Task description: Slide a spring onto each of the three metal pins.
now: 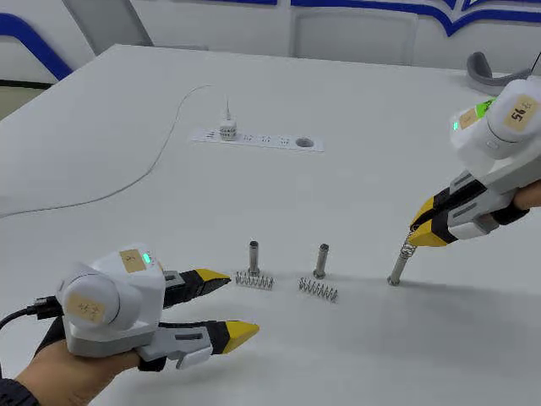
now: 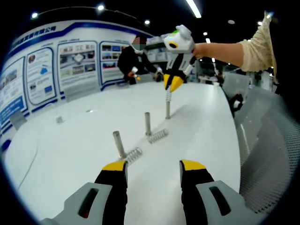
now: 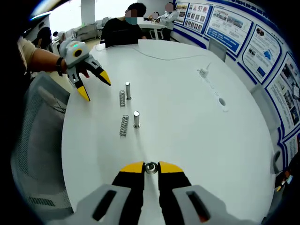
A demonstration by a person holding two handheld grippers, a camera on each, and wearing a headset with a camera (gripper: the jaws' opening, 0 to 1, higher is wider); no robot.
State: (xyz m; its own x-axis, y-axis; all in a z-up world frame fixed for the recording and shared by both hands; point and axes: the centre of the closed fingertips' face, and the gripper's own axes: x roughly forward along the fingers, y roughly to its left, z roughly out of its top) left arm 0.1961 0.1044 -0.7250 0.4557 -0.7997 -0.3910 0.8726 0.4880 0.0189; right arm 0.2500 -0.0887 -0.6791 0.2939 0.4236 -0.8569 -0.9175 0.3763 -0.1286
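Three upright metal pins stand in a row on the white table: left pin (image 1: 254, 257), middle pin (image 1: 321, 260), right pin (image 1: 397, 266). One loose spring (image 1: 254, 280) lies by the left pin, another spring (image 1: 318, 289) by the middle pin. My right gripper (image 1: 418, 237) is shut on a third spring (image 1: 407, 249), held over the top of the right pin; in the right gripper view this spring (image 3: 151, 168) sits between the yellow tips. My left gripper (image 1: 226, 304) rests open near the table's front, just left of the left pin (image 2: 118, 143), with nothing between its fingers.
A white power strip (image 1: 256, 138) with a plugged charger and a cable (image 1: 161, 165) lies further back on the table. A grey mesh chair (image 2: 267, 140) stands beside the table edge. People sit at the far end (image 3: 124, 28).
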